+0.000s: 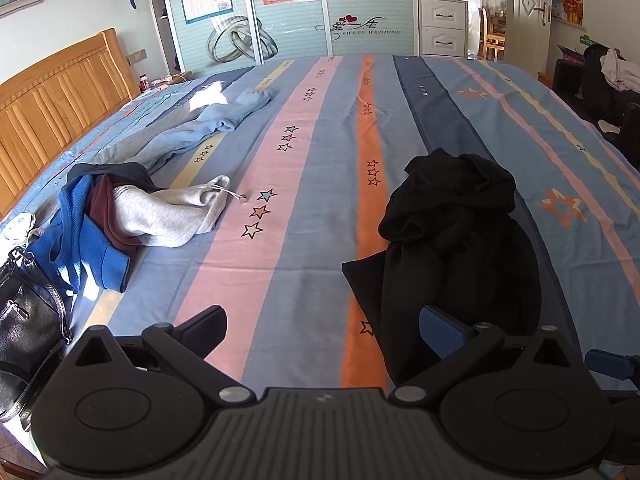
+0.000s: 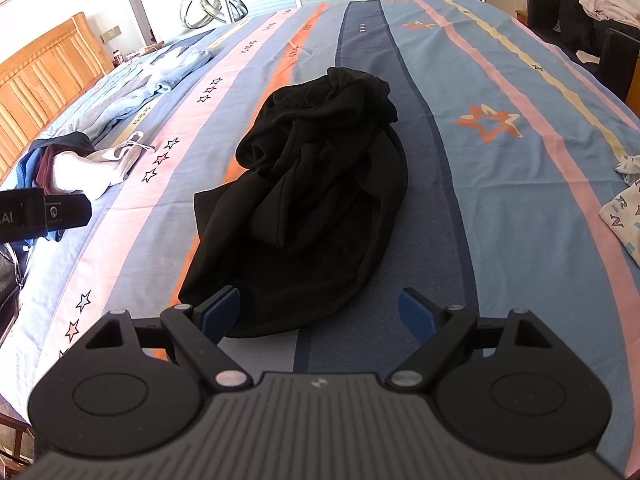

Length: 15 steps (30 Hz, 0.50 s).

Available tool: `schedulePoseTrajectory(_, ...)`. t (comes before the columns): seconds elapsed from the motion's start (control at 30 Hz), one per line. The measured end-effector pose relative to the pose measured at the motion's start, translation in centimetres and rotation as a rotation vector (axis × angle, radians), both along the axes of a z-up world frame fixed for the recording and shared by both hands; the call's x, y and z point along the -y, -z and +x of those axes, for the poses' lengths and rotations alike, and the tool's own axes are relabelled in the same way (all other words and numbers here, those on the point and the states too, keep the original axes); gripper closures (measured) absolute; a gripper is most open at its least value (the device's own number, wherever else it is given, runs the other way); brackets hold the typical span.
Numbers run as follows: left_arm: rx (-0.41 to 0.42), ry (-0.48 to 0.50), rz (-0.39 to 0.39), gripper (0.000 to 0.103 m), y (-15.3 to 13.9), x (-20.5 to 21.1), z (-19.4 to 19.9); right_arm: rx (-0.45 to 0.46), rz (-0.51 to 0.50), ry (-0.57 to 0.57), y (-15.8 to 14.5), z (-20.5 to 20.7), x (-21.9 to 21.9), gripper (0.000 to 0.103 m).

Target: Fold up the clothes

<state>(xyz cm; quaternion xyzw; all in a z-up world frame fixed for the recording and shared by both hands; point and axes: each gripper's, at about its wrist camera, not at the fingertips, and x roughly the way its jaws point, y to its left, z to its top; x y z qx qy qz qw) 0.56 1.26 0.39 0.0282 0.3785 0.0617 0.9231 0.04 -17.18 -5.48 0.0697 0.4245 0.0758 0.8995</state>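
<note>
A crumpled black garment lies on the striped bed, bunched up at its far end. It shows larger in the right wrist view. My left gripper is open and empty, low over the bed, with the garment's near hem by its right finger. My right gripper is open and empty just before the garment's near hem, its left finger close over the cloth. The left gripper also shows at the left edge of the right wrist view.
A pile of blue, maroon and grey clothes and a light blue garment lie on the bed's left side. A black bag sits at the left edge. A patterned white cloth lies at the right. The wooden headboard stands left.
</note>
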Motion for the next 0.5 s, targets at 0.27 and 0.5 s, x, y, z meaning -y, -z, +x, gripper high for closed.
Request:
schedulePoseTrajectory(0.27,-0.006,0.004,0.011,0.001,0.05,0.26,-0.05,0.001,0.008,0.003,-0.03,-0.02,0.13,0.016)
schedulePoseTrajectory(0.5,-0.035,0.003,0.002,0.001,0.4,0.12,0.05,-0.001,0.006,0.007,0.07,0.06,0.21,0.016)
